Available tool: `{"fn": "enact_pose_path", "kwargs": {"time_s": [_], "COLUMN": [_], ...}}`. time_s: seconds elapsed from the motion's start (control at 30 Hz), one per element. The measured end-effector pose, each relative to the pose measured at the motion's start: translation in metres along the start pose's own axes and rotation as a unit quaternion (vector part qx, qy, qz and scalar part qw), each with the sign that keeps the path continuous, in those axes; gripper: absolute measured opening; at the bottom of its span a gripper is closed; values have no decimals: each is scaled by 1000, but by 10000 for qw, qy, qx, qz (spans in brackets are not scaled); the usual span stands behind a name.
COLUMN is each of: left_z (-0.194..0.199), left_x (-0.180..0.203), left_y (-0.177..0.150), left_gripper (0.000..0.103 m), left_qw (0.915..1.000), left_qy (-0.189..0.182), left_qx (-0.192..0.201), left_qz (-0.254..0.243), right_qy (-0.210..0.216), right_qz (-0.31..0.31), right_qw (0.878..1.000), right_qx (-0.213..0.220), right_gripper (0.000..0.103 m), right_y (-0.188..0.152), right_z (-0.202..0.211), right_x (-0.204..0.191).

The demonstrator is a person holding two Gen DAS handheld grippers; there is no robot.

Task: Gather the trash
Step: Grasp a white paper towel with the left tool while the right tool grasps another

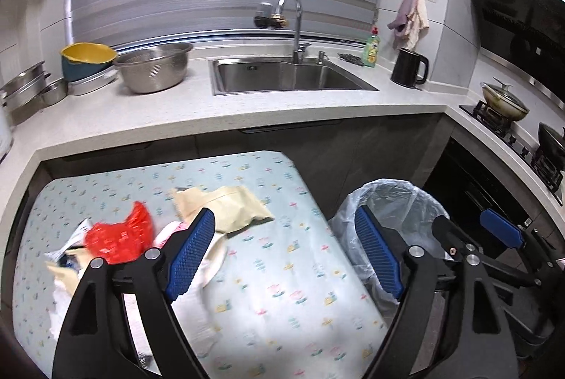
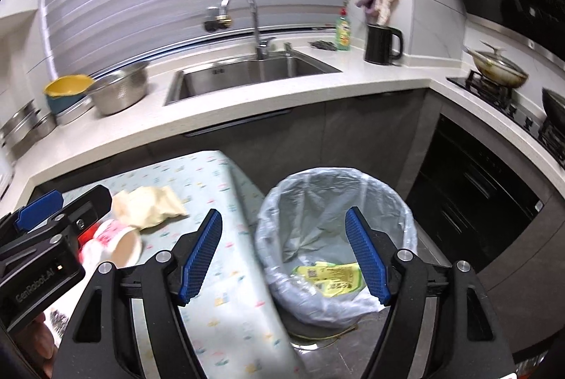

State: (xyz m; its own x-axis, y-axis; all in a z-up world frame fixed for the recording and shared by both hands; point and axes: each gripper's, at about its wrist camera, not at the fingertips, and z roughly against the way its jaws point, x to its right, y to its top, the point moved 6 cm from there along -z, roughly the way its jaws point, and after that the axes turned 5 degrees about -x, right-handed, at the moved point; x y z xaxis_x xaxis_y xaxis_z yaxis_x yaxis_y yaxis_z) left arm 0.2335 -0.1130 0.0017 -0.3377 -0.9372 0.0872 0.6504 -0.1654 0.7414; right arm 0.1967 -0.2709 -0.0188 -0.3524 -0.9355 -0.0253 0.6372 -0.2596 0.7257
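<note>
A small table with a floral cloth holds trash: a red wrapper, a cream paper bag, white and pink wrappers. My left gripper is open and empty above the cloth, right of the pile. In the right wrist view the cream bag and a pink-patterned paper cup lie on the cloth. My right gripper is open and empty, over the rim of the lined bin, which holds a yellow wrapper. The bin also shows in the left wrist view.
A kitchen counter wraps around behind, with a sink, steel bowls, a black kettle and a stove with pans on the right. The right gripper's body shows at the right of the left wrist view.
</note>
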Motion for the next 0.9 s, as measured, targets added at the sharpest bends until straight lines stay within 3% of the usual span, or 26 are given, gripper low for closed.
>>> {"fn": "enact_pose_path", "kwargs": {"time_s": [0.4,0.9], "left_z": [44,59], "left_x": [-108,-226], "left_y": [-48,-131], "left_gripper": [79,79], "left_qw": [9959,9786], "left_qy": [595,1168], "left_qx": [-273,-791], "left_qz": [629,1501], "right_qy": [573,1018], "right_qz": [446,880], "right_qw": [9971,9878], "right_qx": [-224,-778], "right_gripper": [69,69], "right_y": [-42,-97], "right_z": [28,11], "right_x": [-88,-180]}}
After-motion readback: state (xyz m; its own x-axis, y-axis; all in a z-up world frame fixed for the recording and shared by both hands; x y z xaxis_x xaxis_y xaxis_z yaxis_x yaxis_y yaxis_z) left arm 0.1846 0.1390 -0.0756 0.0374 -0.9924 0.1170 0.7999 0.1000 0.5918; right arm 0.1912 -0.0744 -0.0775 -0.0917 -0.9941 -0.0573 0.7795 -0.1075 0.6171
